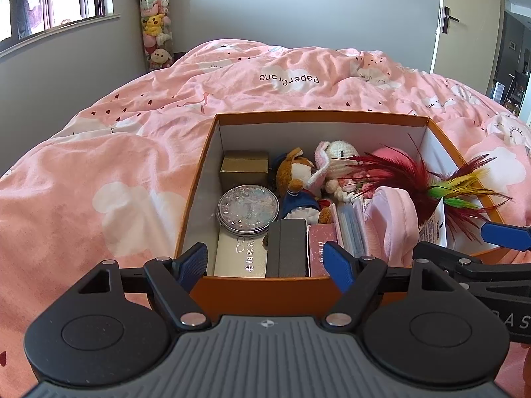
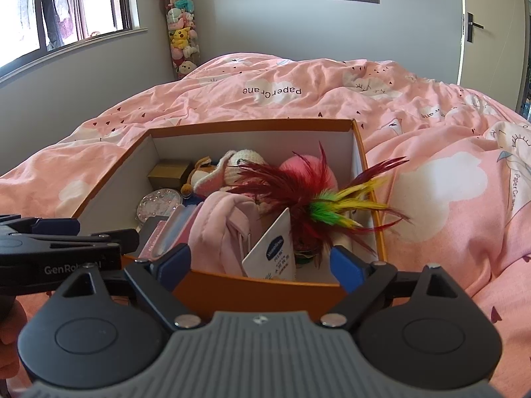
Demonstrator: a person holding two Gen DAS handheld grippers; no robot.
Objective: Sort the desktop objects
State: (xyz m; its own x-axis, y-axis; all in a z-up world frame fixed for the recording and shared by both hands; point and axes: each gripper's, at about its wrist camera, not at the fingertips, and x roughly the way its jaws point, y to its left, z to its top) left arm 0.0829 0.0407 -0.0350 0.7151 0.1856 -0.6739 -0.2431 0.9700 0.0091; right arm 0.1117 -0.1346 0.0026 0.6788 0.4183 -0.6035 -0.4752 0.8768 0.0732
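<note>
Your left claw sits closest, its blue-padded fingers spread wide and holding nothing, hovering at the near wall of the open orange cardboard box that rests on the bed's pink cloud-print duvet. Your right claw is likewise wide and empty, poised at the same near wall further to the right, with the left claw just beside it.

Inside the box, along the left side, you have a gold rectangular gift box at the back, a round glittery compact tin in front of it, and a white flat case with printed characters at the near wall. Beside that stand a dark grey upright case and a dusty-pink booklet. Behind these lie a brown plush dog in a blue sailor outfit and a crocheted white-and-pink bunny. A soft pink fabric pouch leans in the middle, a white cream tube with a blue oval logo stands near the front wall, and a red, green and yellow feather toy fans out over the right rim.
</note>
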